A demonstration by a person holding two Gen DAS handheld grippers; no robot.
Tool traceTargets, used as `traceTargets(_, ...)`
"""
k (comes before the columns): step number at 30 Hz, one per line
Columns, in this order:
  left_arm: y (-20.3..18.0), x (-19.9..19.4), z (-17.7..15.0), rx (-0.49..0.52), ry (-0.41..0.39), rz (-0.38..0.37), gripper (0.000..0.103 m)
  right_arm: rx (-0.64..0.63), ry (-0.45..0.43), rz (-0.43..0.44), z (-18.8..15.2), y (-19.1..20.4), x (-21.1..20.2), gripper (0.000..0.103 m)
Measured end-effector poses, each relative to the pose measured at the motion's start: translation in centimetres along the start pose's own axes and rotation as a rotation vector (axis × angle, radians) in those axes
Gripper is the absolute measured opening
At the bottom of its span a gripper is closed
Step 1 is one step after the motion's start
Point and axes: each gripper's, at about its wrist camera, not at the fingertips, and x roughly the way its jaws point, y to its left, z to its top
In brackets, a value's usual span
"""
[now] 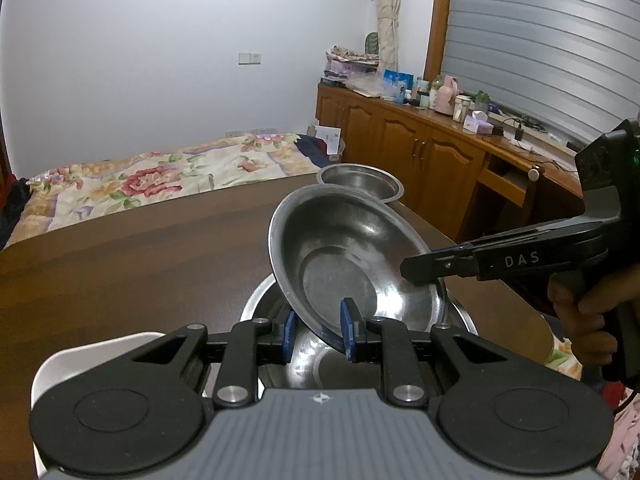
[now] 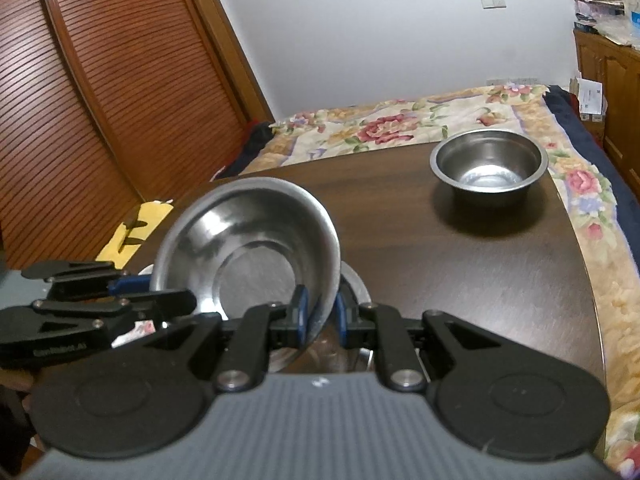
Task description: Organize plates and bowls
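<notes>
Steel dish held tilted between both tongs, over another dish

Left tongs (image 1: pixel 319 330) and right tongs (image 2: pixel 319 317) each pinch the tilted steel dish's (image 1: pixel 352 256) rim, just above a steel plate (image 1: pixel 260 300) on the bench (image 1: pixel 120 256); beyond stands a steel bowl (image 2: pixel 489 166).

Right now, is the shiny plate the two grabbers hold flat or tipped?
Tipped. The steel plate leans with one rim high, its low rim over the big bowl beneath. Left gripper and right gripper pinch its rim.
</notes>
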Motion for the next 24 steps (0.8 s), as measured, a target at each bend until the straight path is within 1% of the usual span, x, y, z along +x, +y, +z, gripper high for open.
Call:
traceTargets(6,-0.5,0.6,-0.6,0.031,0.021,0.015,0.025,-0.002,-0.005,0.011,-0.8,0.1,-0.2,0.015)
traceTargets(12,-0.6,1.8,-1.2,0.064,0.050,0.042,0.025,-0.047,-0.008,-0.028,-1.8,0.5,0.2,0.015)
traceTargets(15,-0.4,2.4,-1.5,0.068,0.069,0.053,0.025,-0.079,-0.013,-0.055,-2.2,0.8,0.4,0.015)
traceTargets(18,-0.3,2.9,-1.7,0.079,0.084,0.069,0.025,-0.157,-0.019,-0.084,-2.6,1.5,0.6,0.015)
traceTargets(24,0.0,3.0,-1.9,0.090,0.080,0.072,0.025,-0.230,-0.011,-0.115,-2.6,2.3,0.6,0.015)
